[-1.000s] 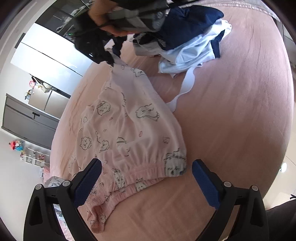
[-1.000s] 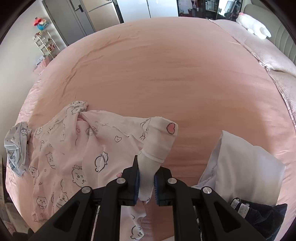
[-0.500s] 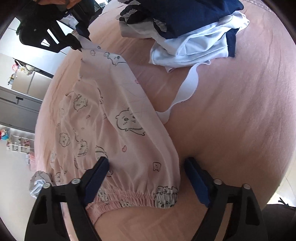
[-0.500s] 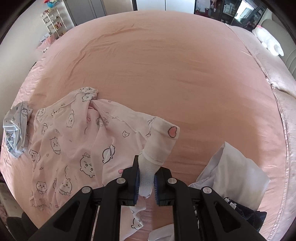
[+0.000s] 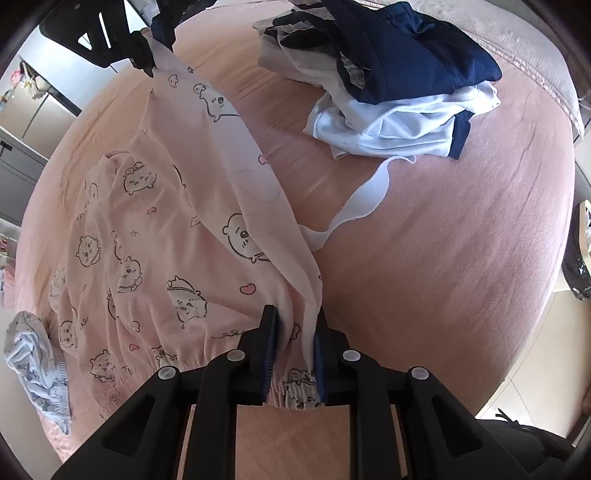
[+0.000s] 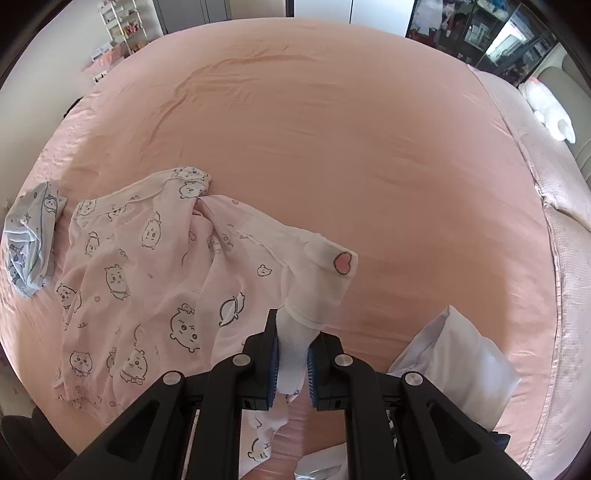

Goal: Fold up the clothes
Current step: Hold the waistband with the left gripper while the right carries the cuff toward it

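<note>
Fingers (image 5: 269,345) of the left gripper (image 5: 294,350) pinch the elastic waistband of pale pink cartoon-print pyjama trousers (image 5: 155,236); the right gripper (image 6: 291,363) clamps a leg cuff above the pink-sheeted bed (image 6: 351,140).

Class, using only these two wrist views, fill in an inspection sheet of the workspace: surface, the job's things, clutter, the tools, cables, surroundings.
Surface: pink bedsheet, lightly creased.
Job's things: pink printed pyjama garment spread on the sheet, held at two ends.
Clutter: pile of navy and white clothes; small light-blue printed garment at the sheet's edge; white strap trailing from the pile.
Tools: left tool shut on the elastic waistband end; right tool shut on the white cuff.
Cables: nothing seen.
Surroundings: grey cabinets, shelf rack, white plush toy by the headboard.
</note>
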